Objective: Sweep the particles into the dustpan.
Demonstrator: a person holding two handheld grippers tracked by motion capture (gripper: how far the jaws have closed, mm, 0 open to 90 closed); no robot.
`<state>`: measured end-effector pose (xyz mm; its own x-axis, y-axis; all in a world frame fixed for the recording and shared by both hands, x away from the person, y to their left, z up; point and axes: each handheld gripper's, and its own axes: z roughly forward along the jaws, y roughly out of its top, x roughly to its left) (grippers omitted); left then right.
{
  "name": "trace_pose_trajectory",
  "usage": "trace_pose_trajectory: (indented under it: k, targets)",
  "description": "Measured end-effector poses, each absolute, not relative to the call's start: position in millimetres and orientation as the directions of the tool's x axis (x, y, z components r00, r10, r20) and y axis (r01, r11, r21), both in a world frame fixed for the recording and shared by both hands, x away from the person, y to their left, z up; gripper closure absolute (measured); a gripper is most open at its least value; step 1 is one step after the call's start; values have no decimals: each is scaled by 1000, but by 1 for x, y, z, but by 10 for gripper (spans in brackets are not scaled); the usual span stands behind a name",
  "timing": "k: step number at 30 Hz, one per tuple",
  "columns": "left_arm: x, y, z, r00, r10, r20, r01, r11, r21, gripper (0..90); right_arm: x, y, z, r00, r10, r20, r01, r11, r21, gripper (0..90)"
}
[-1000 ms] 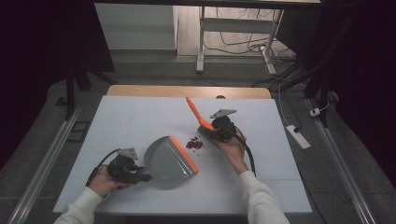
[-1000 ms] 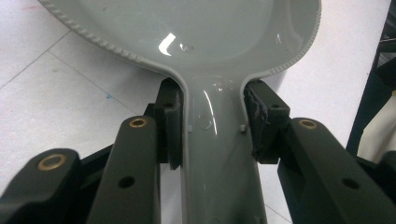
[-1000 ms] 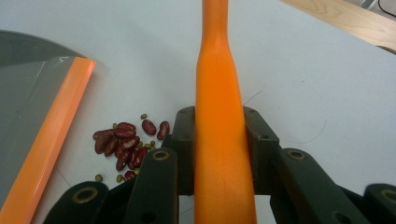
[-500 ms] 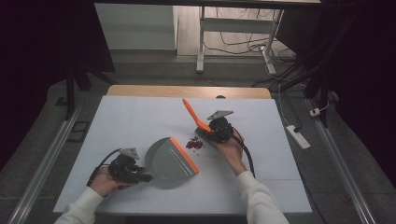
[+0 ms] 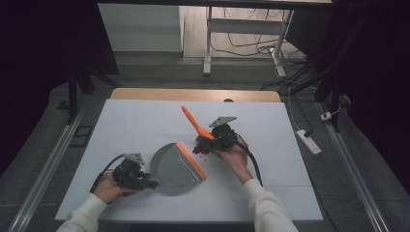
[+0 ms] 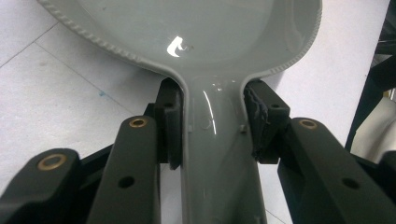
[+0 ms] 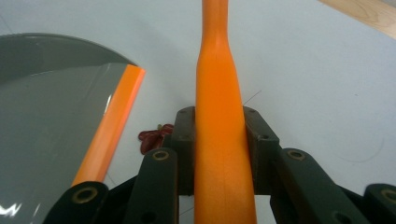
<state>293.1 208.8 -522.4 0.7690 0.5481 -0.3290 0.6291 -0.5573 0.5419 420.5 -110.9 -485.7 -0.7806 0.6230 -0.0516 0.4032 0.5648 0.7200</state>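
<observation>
On the white table (image 5: 145,121), seen from the high view, a grey dustpan (image 5: 171,166) with an orange front lip lies near the person's side, its handle pointing toward the left gripper (image 5: 145,182), which grips that handle at the pan's left end; the left hand (image 5: 109,186) rests on the table behind it. Just beyond the lip sits a small heap of dark red bits (image 5: 200,150), between the pan and the right gripper (image 5: 209,140). That gripper carries an orange brush (image 5: 194,123) whose handle slants up and away toward the table's far side; its working end is hidden by the gripper, so whether it touches the heap cannot be told. The right hand (image 5: 232,152) sits behind it, white sleeve trailing back. Left gripper view: both black jaws press on the narrow neck of the dustpan (image 6: 219,140), one pad on each side, the bowl widening ahead with a ribbed rim; white table surface (image 6: 56,102) beneath. Right gripper view: jaws closed around the brush handle (image 7: 219,116), which runs straight up the frame between the pads. To its left lies the dustpan (image 7: 51,116) with its orange lip, and the red bits (image 7: 152,137) show just beside the left jaw, probably dried petals or chillies, though too small to say.
</observation>
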Motion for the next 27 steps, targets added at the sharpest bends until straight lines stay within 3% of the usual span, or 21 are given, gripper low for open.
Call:
trace_pose_trajectory:
  k: [27]
  targets:
    - [293, 207, -523, 769, 545, -333, 630, -561, 537, 617, 407, -91, -487, -824, 567, -21, 382, 582, 717, 700]
